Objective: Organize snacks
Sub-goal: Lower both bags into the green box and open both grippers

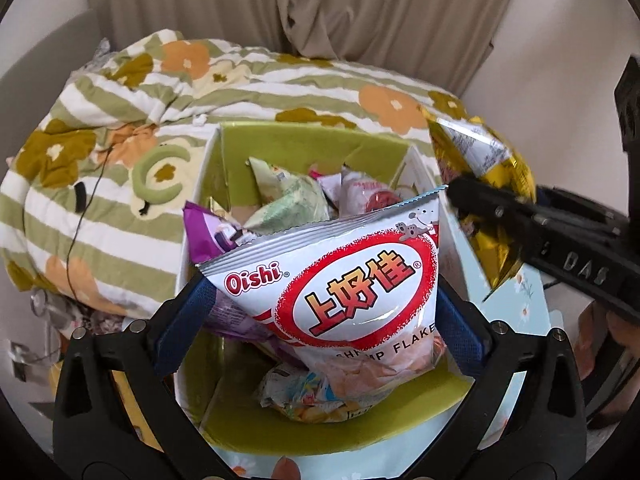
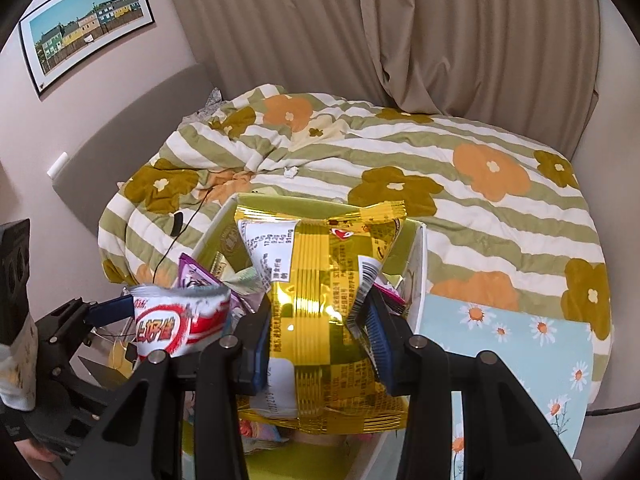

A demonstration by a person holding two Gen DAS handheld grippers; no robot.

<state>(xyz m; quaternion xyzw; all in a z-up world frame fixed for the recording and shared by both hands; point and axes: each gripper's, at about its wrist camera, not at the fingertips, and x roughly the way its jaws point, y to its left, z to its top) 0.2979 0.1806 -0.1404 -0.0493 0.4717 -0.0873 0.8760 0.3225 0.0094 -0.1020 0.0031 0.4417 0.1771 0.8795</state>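
While the left claw stands wide with the white Oishi bag loose between its blue pads, the step in hand is judged to be dropping snacks into the green-lined box directly below both claws. No earlier picture is given, so only the present state applies: the pads flank the bag at its lower corners, and whether either one touches the film cannot be told. For a clean release, the left claw should be lifted straight back along its own line, so that the pads do not drag the bag out of the box.

The white Oishi bag stands nearly upright ahead of the left claw, long axis vertical and tilted slightly, sealed top edge up and away, printed face toward the camera. Its bottom rests among other packets inside the box.

The right claw is clamped narrow on the gold packet, which bulges above and below the pads. This packet hangs over the box opening, long axis running away from the claw, back seam facing the camera, crimped end farthest off. Opening should follow only once the packet is low within the box walls, since the contents already stack high
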